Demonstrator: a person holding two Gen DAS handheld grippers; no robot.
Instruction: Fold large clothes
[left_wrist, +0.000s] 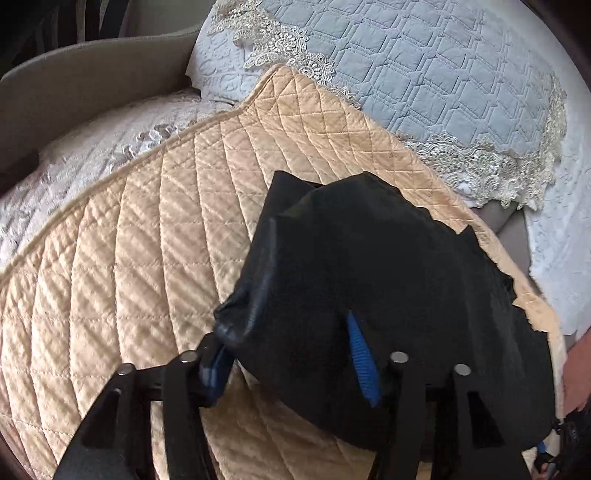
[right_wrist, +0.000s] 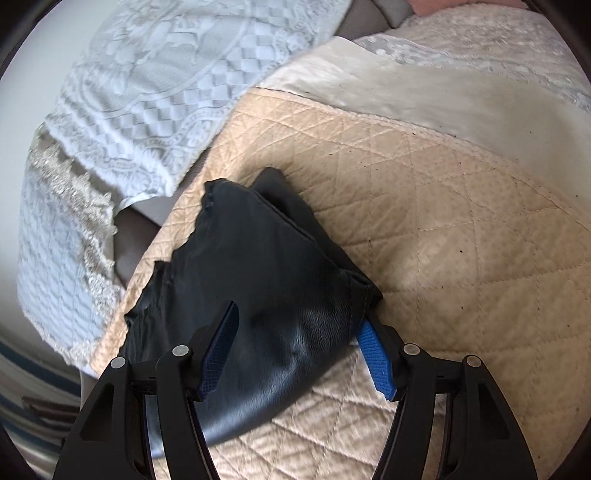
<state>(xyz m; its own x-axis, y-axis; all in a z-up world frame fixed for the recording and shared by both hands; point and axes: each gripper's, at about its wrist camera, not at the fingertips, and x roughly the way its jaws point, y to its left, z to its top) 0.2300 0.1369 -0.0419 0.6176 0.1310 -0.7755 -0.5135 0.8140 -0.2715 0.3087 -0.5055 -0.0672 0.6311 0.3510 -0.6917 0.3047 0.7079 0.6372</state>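
A black garment (left_wrist: 369, 288) lies bunched in a folded heap on the beige quilted cover (left_wrist: 147, 258). My left gripper (left_wrist: 291, 354) is open, with the cloth lying between and over its blue pads (left_wrist: 364, 365). In the right wrist view the same black garment (right_wrist: 258, 280) lies on the beige cover (right_wrist: 461, 240). My right gripper (right_wrist: 299, 354) is open around its near edge, the blue pads (right_wrist: 376, 360) wide apart and not pinching the cloth.
A pale blue quilted spread with lace trim (left_wrist: 424, 74) lies behind the cover. A grey sofa arm (left_wrist: 85, 74) curves at the far left. A white lace cloth (right_wrist: 166, 85) lies at the upper left. A person's hand (left_wrist: 576, 373) shows at the right edge.
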